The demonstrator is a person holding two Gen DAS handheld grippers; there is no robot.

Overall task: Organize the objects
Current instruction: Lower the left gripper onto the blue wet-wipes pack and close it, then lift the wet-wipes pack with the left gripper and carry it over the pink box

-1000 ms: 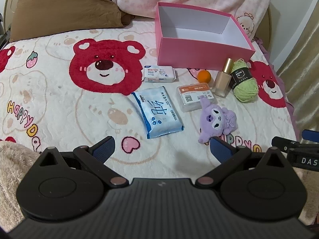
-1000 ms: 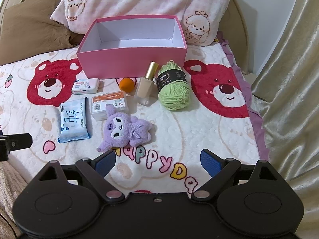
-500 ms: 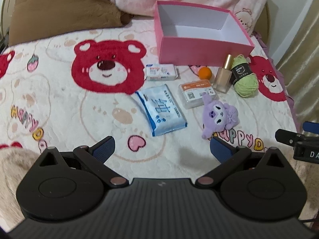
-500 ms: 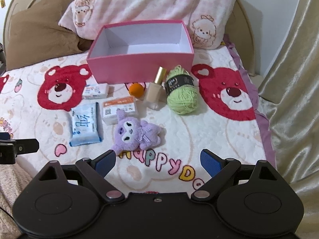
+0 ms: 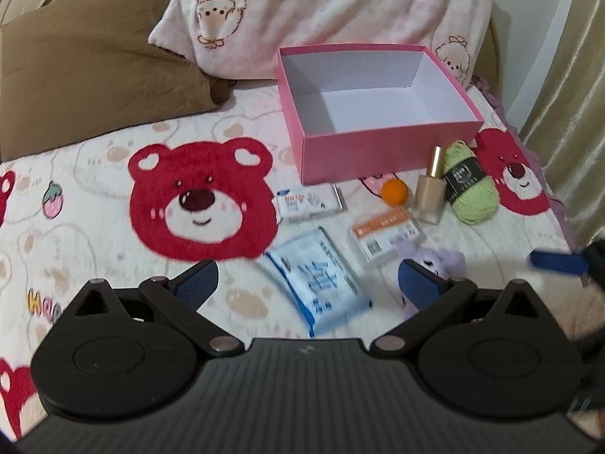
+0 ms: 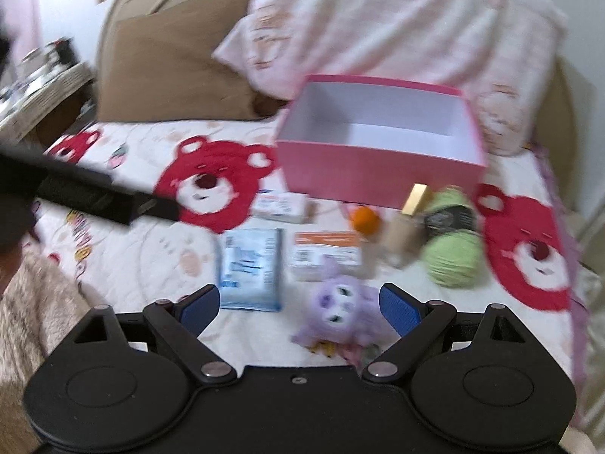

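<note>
Both grippers are spread wide and empty. The left gripper (image 5: 308, 283) hangs over the blue tissue pack (image 5: 317, 278), the right gripper (image 6: 298, 304) over the purple plush toy (image 6: 334, 308). Both have dropped closer than a second ago (the views are blurred). This looks like the approach to a first pick. Next, each must descend and close. The pink box (image 5: 378, 151) sits empty near the pillows at the bed's head, with everything outside it
</note>
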